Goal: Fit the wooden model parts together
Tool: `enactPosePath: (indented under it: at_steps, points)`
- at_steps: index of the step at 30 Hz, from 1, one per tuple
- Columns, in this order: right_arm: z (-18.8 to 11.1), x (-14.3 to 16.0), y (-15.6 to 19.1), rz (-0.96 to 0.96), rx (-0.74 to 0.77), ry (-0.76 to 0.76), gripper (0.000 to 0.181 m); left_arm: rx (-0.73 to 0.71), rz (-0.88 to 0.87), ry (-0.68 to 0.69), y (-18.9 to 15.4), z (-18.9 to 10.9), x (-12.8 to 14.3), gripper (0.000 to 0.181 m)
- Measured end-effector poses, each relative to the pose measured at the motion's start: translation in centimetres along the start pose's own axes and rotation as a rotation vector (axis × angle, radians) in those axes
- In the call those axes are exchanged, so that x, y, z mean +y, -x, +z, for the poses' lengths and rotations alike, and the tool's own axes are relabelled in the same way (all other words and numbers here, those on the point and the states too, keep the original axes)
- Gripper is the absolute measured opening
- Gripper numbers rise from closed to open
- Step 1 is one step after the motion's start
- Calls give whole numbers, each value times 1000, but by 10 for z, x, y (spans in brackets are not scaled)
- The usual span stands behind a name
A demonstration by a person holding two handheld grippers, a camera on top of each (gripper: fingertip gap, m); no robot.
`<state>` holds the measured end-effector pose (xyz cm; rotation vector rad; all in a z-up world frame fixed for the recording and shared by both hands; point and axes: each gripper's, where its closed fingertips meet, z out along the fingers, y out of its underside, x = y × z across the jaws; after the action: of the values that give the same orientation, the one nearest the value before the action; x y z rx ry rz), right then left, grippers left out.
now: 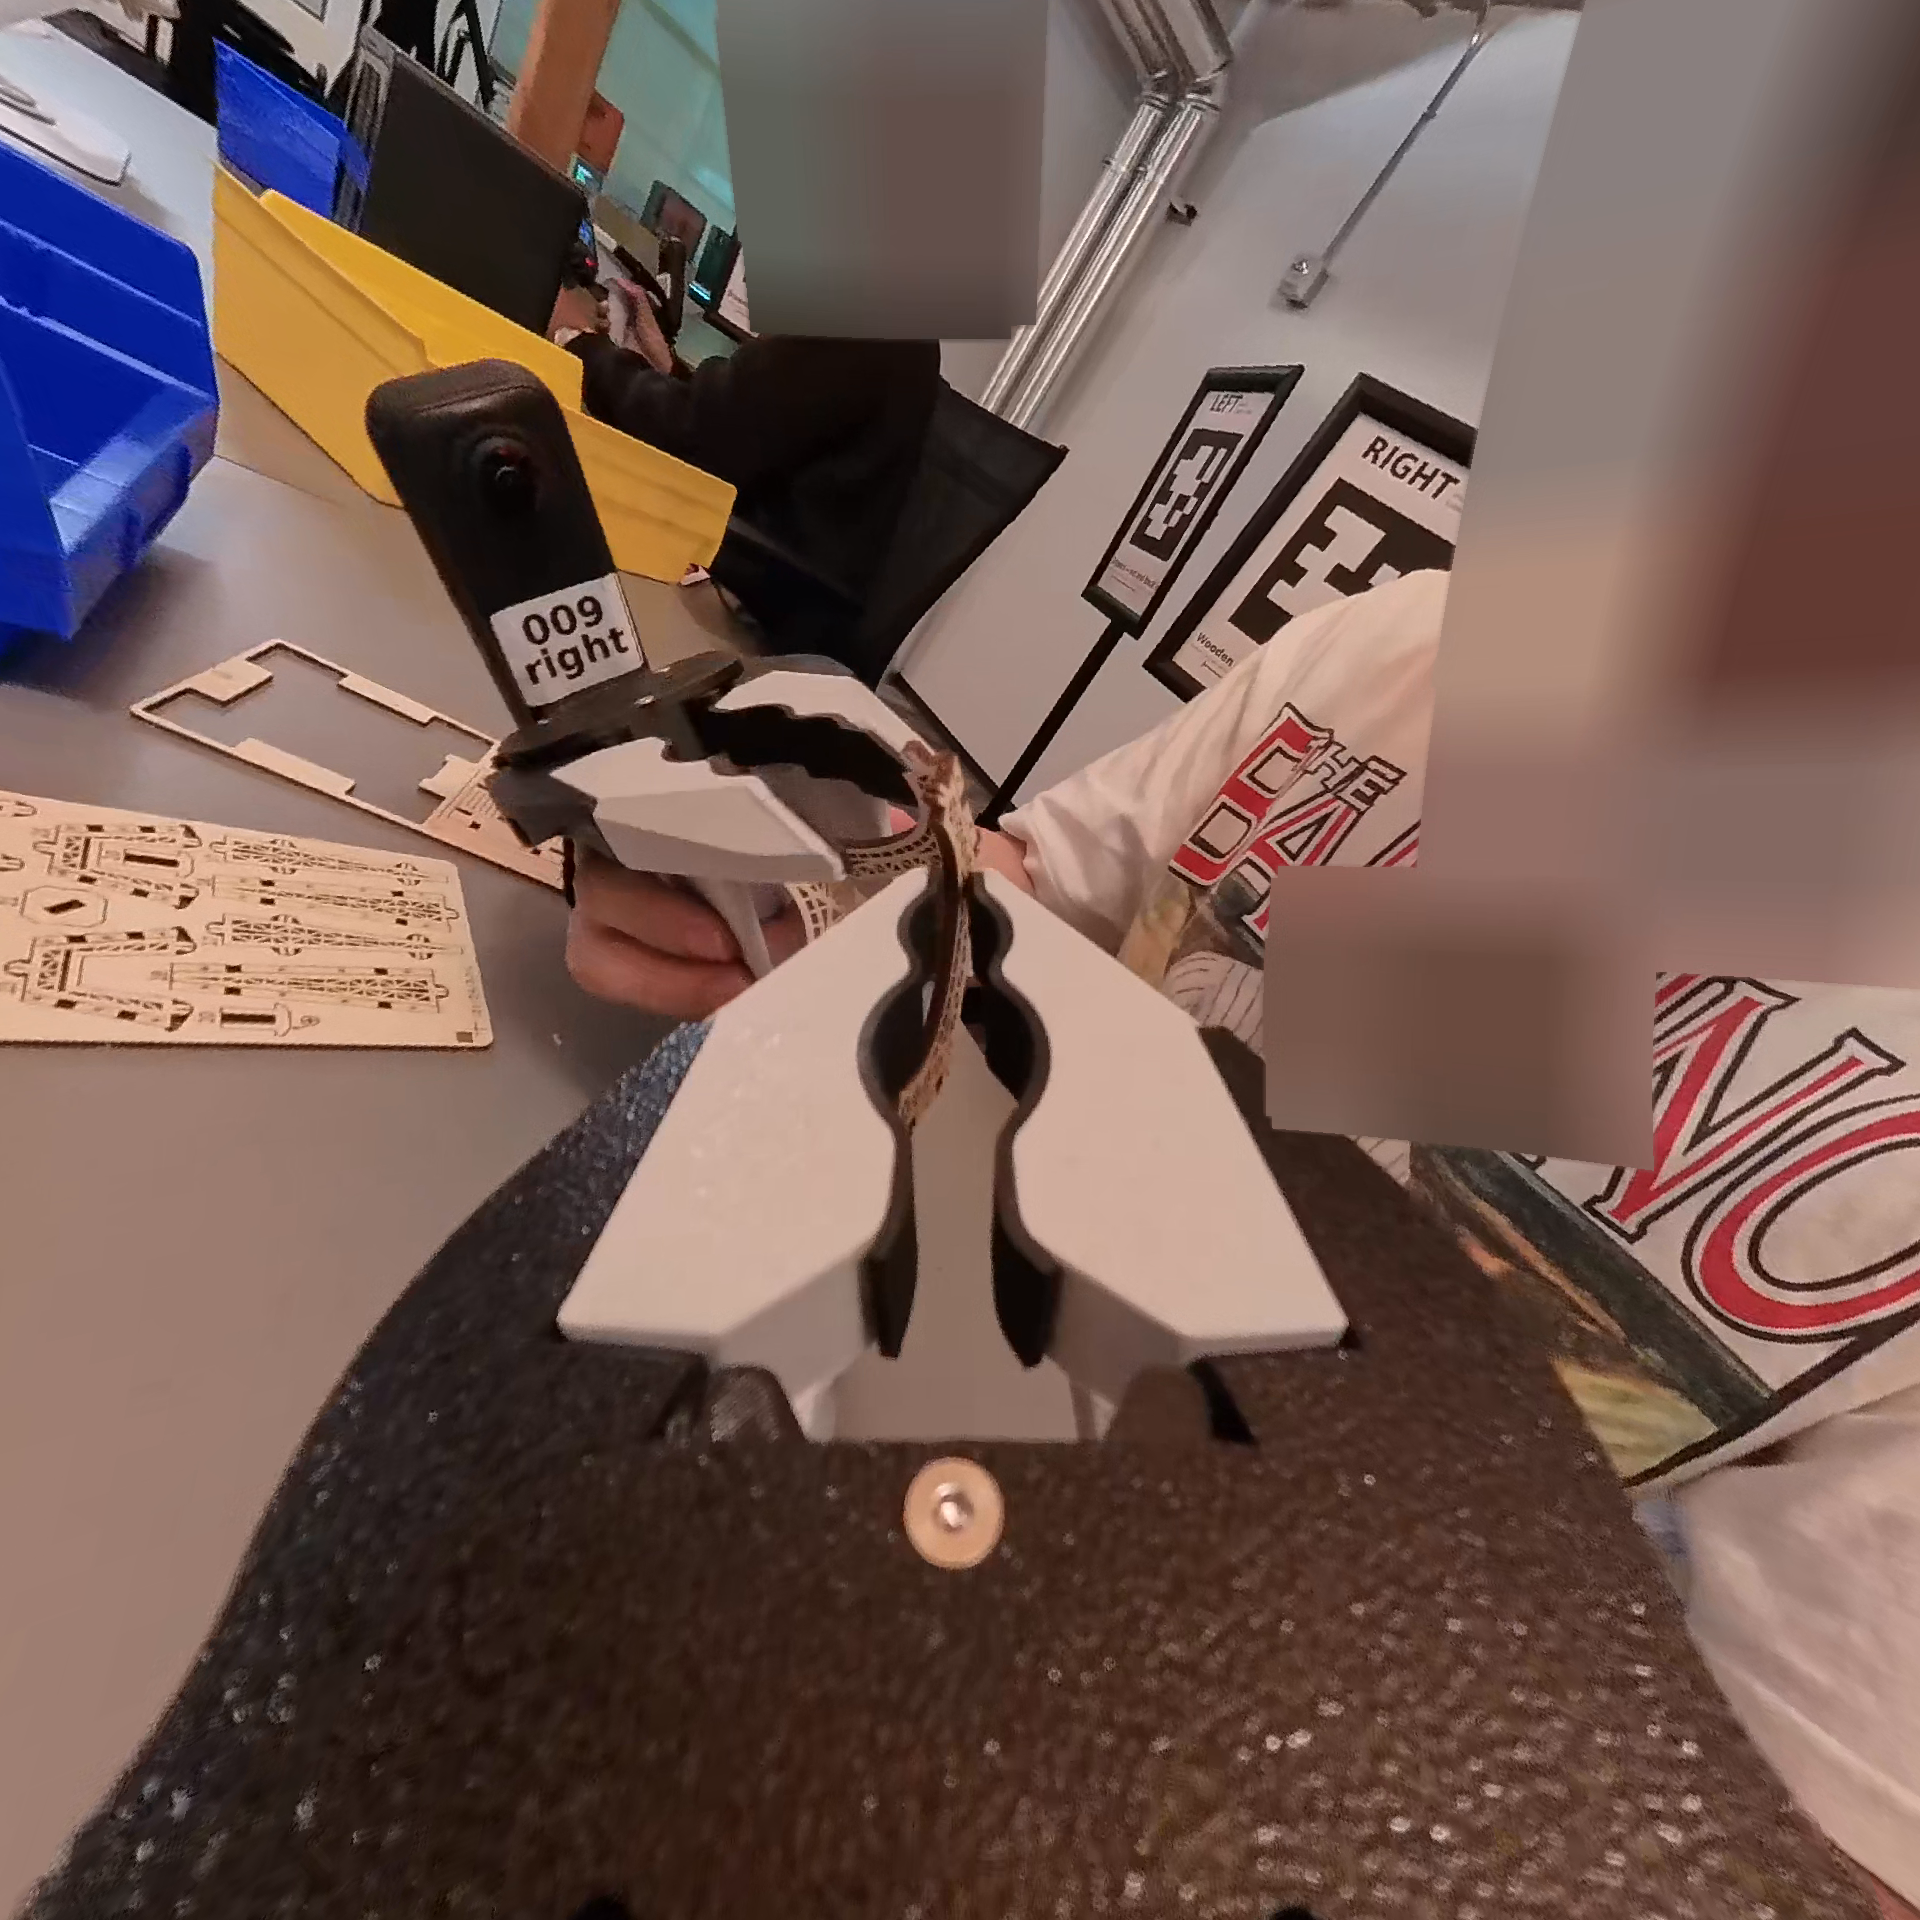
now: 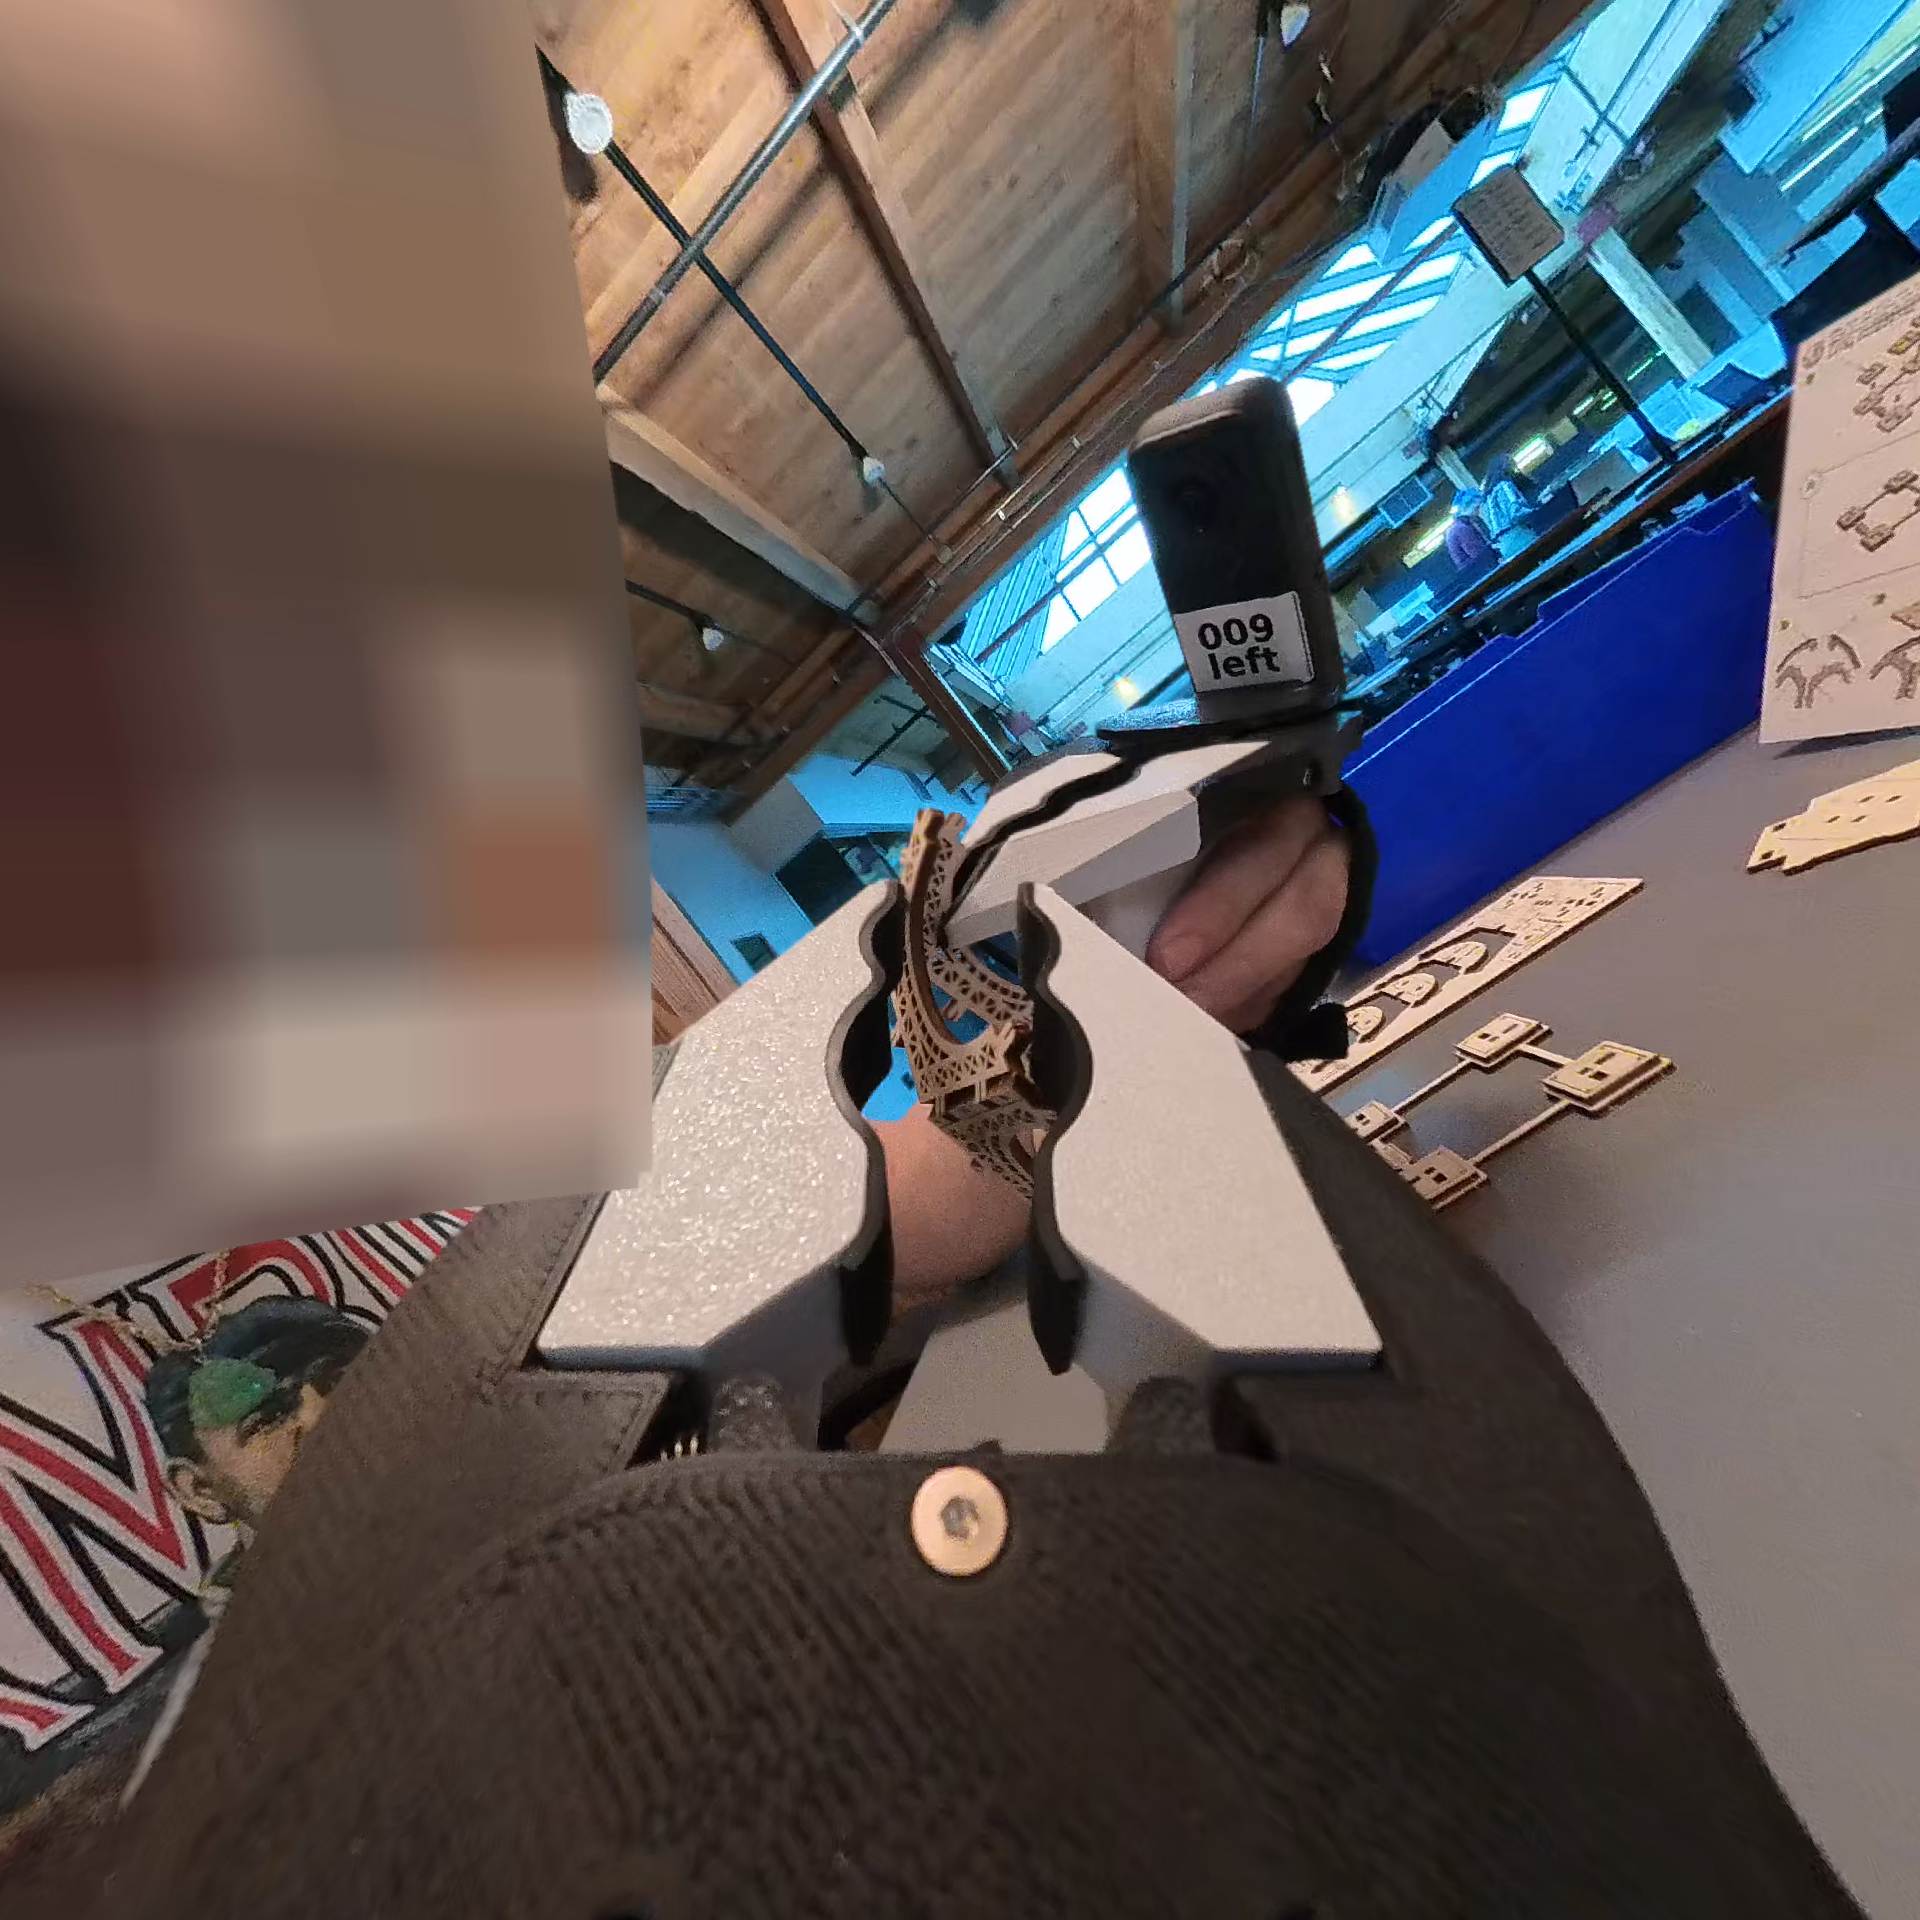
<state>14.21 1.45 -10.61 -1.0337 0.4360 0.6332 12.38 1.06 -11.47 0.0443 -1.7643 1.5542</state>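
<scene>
Both grippers are held up off the grey table [image 1: 260,1195], tips close together. My left gripper [image 1: 951,894] is shut on a thin brown lattice wooden part [image 1: 940,1023], held edge-on between its black pads. My right gripper [image 1: 862,831] comes in from the left, shut on a curved lattice wooden part [image 1: 883,854] that meets the first one at the tips. In the right wrist view my right gripper [image 2: 956,904] holds the joined lattice parts [image 2: 966,1049] between its fingers. The left gripper [image 2: 977,862] grips the upper curved strip [image 2: 928,868] from behind.
Punched wooden sheets [image 1: 229,914] and an emptied frame sheet [image 1: 312,717] lie on the table at left. Blue bins [image 1: 94,416] and a yellow bin [image 1: 416,343] stand behind. Loose wooden parts [image 2: 1507,1101], a blue bin [image 2: 1558,779] and an instruction sheet [image 2: 1849,520] are to the right. Framed signs [image 1: 1195,499] stand behind. The tips of both grippers are at nearly the same place.
</scene>
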Motion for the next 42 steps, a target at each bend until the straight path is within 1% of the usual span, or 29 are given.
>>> enactPosePath:
  at_steps: [8,15,17,19,21,24,26,28,29,30,31,32,33,34,36,37,38,39,40,42]
  points:
    - [-1,3,-1,-83,32,42,20,2,-5,18,1,0,3,1]
    - [-2,-6,-1,-169,54,-14,14,-29,6,-22,5,0,-4,2]
    - [-1,-8,0,-161,48,-33,15,-19,7,-42,5,0,-7,1]
    - [-3,-15,-5,-197,98,-61,21,-41,2,-68,9,-1,-11,1]
    - [-7,-20,-11,-284,178,-46,35,-71,-16,-90,14,-3,-14,1]
    - [-15,-31,-8,-517,268,-19,41,-144,-32,-129,23,-10,-22,1]
    - [-16,-34,-9,-721,355,38,47,-186,-52,-159,26,-12,-29,1]
    - [-16,-34,-9,-983,460,92,55,-235,-75,-222,30,-14,-39,2]
    - [-16,-33,-10,-1116,502,123,59,-236,-95,-251,30,-15,-44,2]
    - [-17,-34,-10,-1207,537,140,56,-234,-110,-266,30,-15,-46,2]
    - [-20,-38,-14,-1261,602,145,52,-263,-122,-280,34,-16,-47,2]
    - [-24,-44,-17,-1309,657,139,54,-297,-125,-292,38,-18,-48,1]
    - [-24,-45,-14,-1344,649,128,50,-313,-126,-305,41,-20,-49,0]
    - [-26,-48,-13,-1340,654,106,49,-317,-138,-325,43,-23,-50,0]
    - [-35,-53,-25,-1251,698,105,61,-286,-164,-384,42,-29,-56,0]
    - [-36,-55,-25,-1227,694,96,61,-276,-179,-394,43,-31,-56,0]
    - [-35,-58,-18,-1257,694,70,54,-287,-187,-407,46,-34,-56,0]
    - [-34,-60,-13,-1329,707,58,44,-292,-193,-412,48,-35,-55,0]
    - [-33,-58,-12,-1400,722,74,38,-288,-206,-404,50,-35,-53,0]
    - [-31,-53,-23,-1475,789,155,35,-286,-224,-400,52,-32,-50,0]
